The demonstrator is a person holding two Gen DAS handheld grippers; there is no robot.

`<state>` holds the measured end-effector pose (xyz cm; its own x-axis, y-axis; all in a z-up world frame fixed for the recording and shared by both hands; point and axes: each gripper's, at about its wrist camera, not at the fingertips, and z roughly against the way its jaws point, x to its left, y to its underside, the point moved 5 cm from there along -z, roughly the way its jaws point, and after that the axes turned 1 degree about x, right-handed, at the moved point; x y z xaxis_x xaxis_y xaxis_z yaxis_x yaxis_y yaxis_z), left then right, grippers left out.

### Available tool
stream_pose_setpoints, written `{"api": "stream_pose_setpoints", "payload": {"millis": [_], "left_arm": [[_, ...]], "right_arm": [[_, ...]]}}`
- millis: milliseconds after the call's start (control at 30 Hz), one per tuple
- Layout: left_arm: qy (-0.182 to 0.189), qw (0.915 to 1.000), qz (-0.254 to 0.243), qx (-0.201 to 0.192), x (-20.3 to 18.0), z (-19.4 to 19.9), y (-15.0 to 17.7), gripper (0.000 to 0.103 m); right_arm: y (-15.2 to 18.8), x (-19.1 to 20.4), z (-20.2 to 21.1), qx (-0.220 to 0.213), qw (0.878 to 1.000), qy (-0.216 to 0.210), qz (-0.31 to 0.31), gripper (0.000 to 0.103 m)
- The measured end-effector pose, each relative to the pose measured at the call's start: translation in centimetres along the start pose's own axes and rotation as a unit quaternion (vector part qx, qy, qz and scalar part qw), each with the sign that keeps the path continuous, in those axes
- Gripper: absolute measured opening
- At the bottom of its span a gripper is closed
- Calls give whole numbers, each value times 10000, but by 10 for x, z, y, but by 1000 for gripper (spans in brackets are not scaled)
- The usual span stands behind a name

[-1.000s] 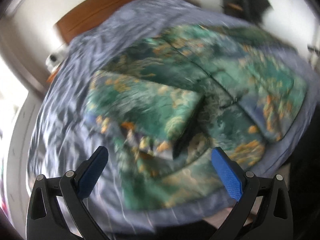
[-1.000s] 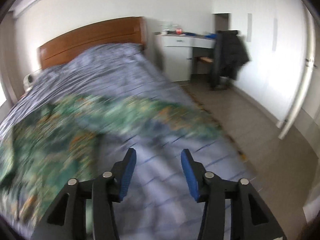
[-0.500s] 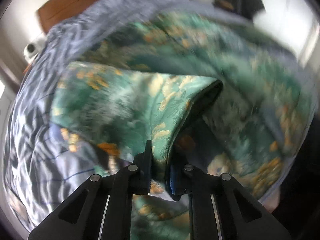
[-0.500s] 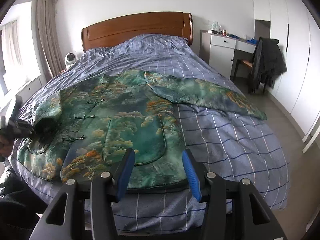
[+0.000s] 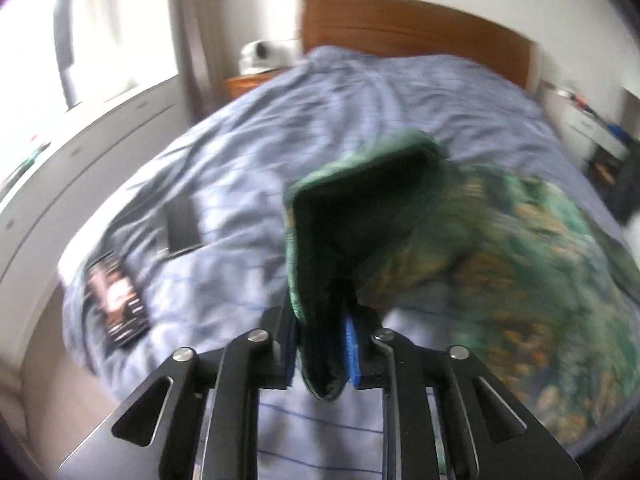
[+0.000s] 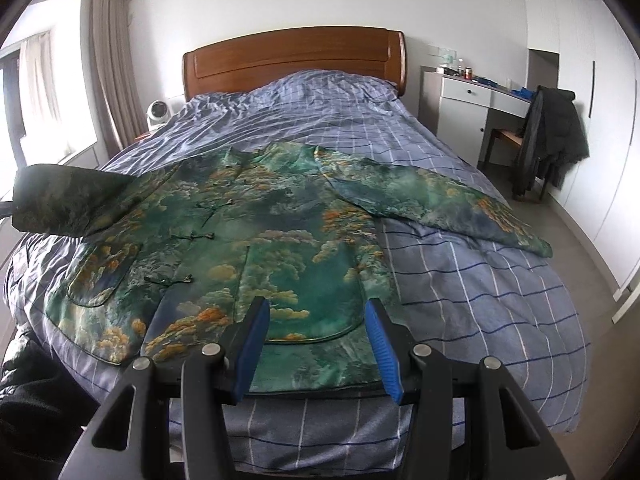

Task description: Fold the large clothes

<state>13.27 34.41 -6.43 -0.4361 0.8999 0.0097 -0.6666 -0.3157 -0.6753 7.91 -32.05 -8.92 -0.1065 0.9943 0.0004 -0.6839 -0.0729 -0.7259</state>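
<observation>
A green jacket [image 6: 280, 240] with orange cloud print lies front up on the blue checked bed [image 6: 480, 288]. Its right sleeve [image 6: 432, 200] is spread flat toward the right. The other sleeve [image 6: 68, 204] is lifted off the bed and stretched to the left. My left gripper [image 5: 322, 344] has that sleeve's cuff [image 5: 360, 220] pinched between its pads; the jaws are opening slightly, with the fabric still between them. My right gripper [image 6: 316, 344] hovers open over the jacket's lower hem with nothing between its fingers.
A dark phone [image 5: 118, 300] and a dark flat item [image 5: 182, 224] lie on the bed's left side. A wooden headboard [image 6: 292, 56] stands behind, a small white fan [image 6: 158, 114] left of it. A white desk [image 6: 464, 96] and a coat-draped chair [image 6: 552, 136] are right.
My left gripper closed on the folded-in sleeve's cuff, then lifted and pulled it out to the left while rolling. The right gripper swung left to face the jacket, then held still.
</observation>
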Motion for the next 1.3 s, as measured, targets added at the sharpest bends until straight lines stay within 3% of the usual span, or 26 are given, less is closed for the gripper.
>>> {"api": "stream_pose_setpoints", "payload": {"millis": [133, 233, 300, 367, 467, 500, 633, 767, 900, 967, 1000, 1033, 1067, 1133, 1300], "left_arm": [[-704, 9960, 508, 232, 48, -30, 10, 30], [-783, 9910, 984, 465, 65, -44, 29, 42], [-616, 9909, 1053, 566, 60, -41, 48, 46], [-446, 9930, 883, 651, 43, -35, 63, 49], [398, 9943, 424, 891, -8, -33, 88, 66], [756, 9917, 267, 1002, -29, -31, 96, 71], [1580, 9764, -325, 1434, -105, -32, 123, 78], [1504, 9701, -895, 1679, -152, -49, 142, 80], [1446, 9686, -867, 1826, -162, -61, 148, 81], [1651, 9651, -666, 1919, -159, -64, 147, 75], [1832, 9603, -555, 2028, -160, -65, 148, 58], [2030, 9546, -468, 2128, -161, -67, 150, 33], [2160, 9508, -415, 2181, -161, -66, 153, 26], [2125, 9530, -541, 2090, -168, -61, 154, 16], [2007, 9565, -967, 1884, -185, -42, 156, 12]], "right_arm": [[1, 0, -1, 20, 10000, -36, 9, 51], [3, -8, 0, 36, 10000, -21, -76, 51], [5, -15, -1, 79, 9999, 20, -121, 52], [7, -24, -5, 177, 9997, 40, -141, 61], [10, -38, -21, 405, 9992, 0, -62, 66], [11, -43, -29, 535, 9986, -11, -44, 66], [13, -64, -68, 1000, 9935, -413, -342, 66], [23, -80, -108, 1467, 9843, -742, -641, 66], [38, -85, -131, 1791, 9772, -885, -722, 66], [45, -84, -137, 1948, 9711, -1135, -788, 66], [48, -82, -138, 1993, 9689, -1221, -810, 65], [49, -79, -138, 2014, 9673, -1319, -802, 57], [49, -76, -139, 2024, 9669, -1361, -755, 49], [48, -71, -136, 1999, 9692, -1299, -621, 21], [41, -65, -112, 1813, 9759, -1161, -369, 13]]}}
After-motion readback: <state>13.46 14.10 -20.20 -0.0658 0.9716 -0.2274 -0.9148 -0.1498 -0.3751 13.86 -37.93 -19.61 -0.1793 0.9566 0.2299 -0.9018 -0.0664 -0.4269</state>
